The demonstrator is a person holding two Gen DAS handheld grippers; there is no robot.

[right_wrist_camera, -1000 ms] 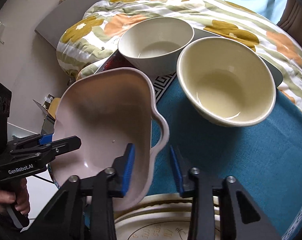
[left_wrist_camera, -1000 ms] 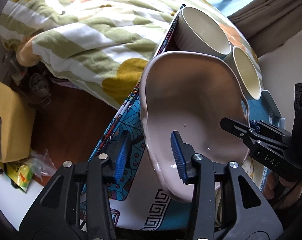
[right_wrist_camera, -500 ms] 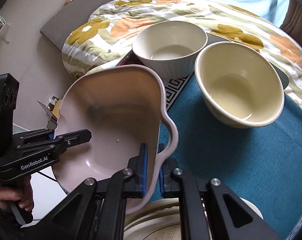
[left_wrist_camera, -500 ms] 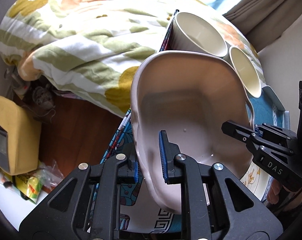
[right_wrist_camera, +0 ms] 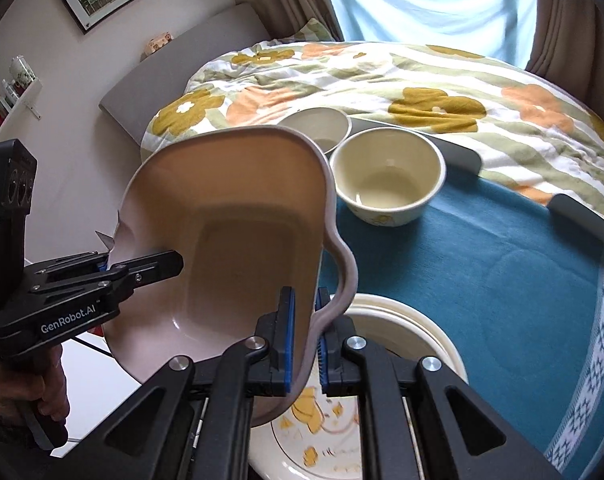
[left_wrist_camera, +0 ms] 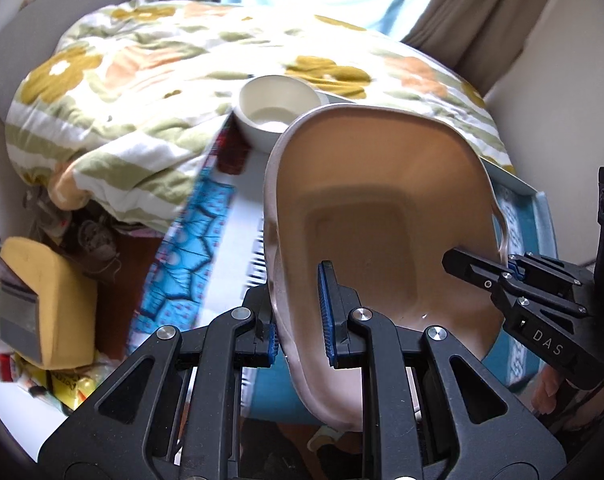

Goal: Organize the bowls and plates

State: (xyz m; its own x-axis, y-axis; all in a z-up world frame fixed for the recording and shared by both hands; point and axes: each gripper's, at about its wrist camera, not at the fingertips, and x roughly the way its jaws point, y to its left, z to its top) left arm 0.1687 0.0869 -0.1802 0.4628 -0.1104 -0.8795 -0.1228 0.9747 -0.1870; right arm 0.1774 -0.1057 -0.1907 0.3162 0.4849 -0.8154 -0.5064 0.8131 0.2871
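Daylight from a curtained window falls across a bed with a floral quilt (right_wrist_camera: 382,92), which lies just behind a bench spread with a teal cloth (right_wrist_camera: 482,264). A pink dish (right_wrist_camera: 237,248) with a wavy rim and a squared well is held in the air above the near left part of the bench, tilted so its hollow faces the cameras. Left tongs (left_wrist_camera: 299,320) are clamped on its left rim, one blue pad inside the well and one behind the wall; right tongs (right_wrist_camera: 302,340) are clamped on the opposite rim beside its curved handle (the two grips sit on facing edges). Half a second earlier the dish hung low and close to the two bowls; now it has been raised and drawn back, so the bowls look smaller and farther off. A second ago both pairs of tongs were apart around the rim, not yet gripping. On the bench, a cream bowl (right_wrist_camera: 388,176) stands upright on the teal cloth, with a white bowl (right_wrist_camera: 318,126) just behind it near the quilt. Below the right tongs, a stack of cream plates (right_wrist_camera: 382,360) with yellow print rests at the near edge. Beside the bed, a yellow box (left_wrist_camera: 45,296) sits on the floor.
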